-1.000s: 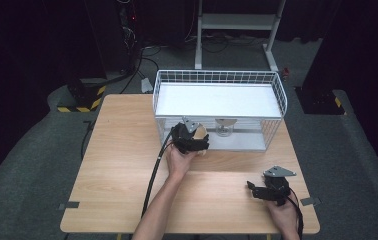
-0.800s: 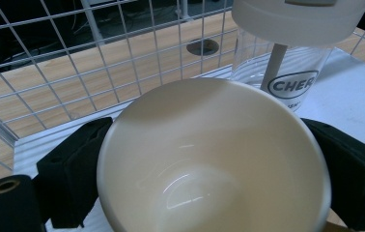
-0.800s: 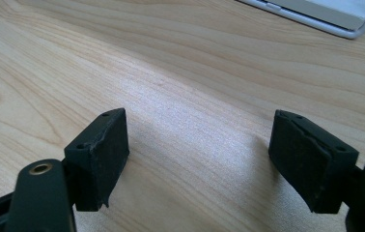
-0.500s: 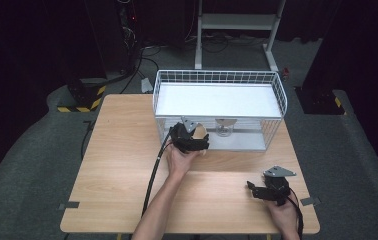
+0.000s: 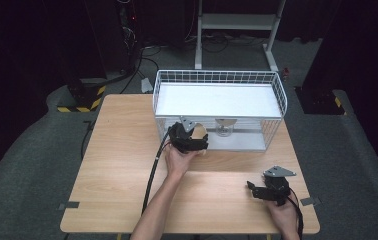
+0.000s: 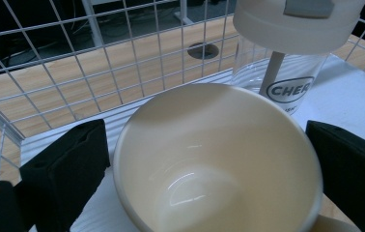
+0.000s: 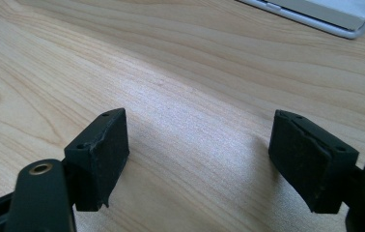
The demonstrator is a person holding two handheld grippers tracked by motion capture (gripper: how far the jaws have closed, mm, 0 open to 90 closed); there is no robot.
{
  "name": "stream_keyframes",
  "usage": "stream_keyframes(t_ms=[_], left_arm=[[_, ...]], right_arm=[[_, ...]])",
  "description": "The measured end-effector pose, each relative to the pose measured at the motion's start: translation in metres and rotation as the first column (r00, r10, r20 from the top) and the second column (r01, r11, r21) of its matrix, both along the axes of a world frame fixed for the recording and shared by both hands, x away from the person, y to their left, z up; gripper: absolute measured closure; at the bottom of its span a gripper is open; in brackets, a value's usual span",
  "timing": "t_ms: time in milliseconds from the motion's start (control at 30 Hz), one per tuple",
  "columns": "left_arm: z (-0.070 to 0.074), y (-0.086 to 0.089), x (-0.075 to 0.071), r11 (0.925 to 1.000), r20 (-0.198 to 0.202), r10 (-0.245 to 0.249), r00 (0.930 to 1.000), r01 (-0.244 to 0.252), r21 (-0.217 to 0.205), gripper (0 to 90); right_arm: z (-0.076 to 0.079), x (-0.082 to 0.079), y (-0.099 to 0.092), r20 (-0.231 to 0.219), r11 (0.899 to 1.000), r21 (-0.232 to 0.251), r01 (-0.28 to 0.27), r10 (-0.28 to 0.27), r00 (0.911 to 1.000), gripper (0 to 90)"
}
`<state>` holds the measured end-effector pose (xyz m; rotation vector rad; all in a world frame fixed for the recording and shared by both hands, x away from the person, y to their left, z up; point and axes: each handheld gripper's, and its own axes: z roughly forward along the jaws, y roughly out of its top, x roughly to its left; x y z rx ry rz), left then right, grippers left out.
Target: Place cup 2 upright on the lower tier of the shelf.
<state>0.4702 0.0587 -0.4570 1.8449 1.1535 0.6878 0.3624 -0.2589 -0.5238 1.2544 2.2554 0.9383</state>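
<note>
A smooth, glossy cream bowl (image 6: 217, 159), round and deep, is sitting between the black foam-padded jaws of the left gripper (image 6: 209, 164), just inside the front wall of the white wire basket (image 5: 277, 92). Those jaws have just been opening and are now standing wide, each pad showing a sliver of space beside the bowl's rim, so they are no longer pressing on it. Just beyond the bowl, deeper in the basket, a clear plastic bottle (image 6: 287, 67) with a matte white lid and a straw inside is standing upright on the basket's flat white liner. From the high view, the left gripper (image 5: 189, 137) is sitting against the basket's front wall, with its black cable trailing back over the pale wood-grain table (image 5: 122, 150). The right gripper (image 5: 269, 190) is resting near the table edge, well in front of the basket, its blocky black jaws standing open over bare wood with nothing between them
</note>
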Motion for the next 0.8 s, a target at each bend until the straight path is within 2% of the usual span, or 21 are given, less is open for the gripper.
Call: stream_keyframes(t_ms=[233,800], left_arm=[[0.004,0.003,-0.004,0.9997,0.003,0.000,1.0000,0.000,-0.023,3.1],[0.012,0.016,-0.018,0.9987,0.005,-0.021,0.9998,0.022,-0.047,5.4]], right_arm=[[0.000,0.000,0.000,0.000,1.000,0.000,0.000,0.000,1.0000,22.1],[0.000,0.000,0.000,0.001,1.000,0.001,0.000,0.000,1.0000,22.1]])
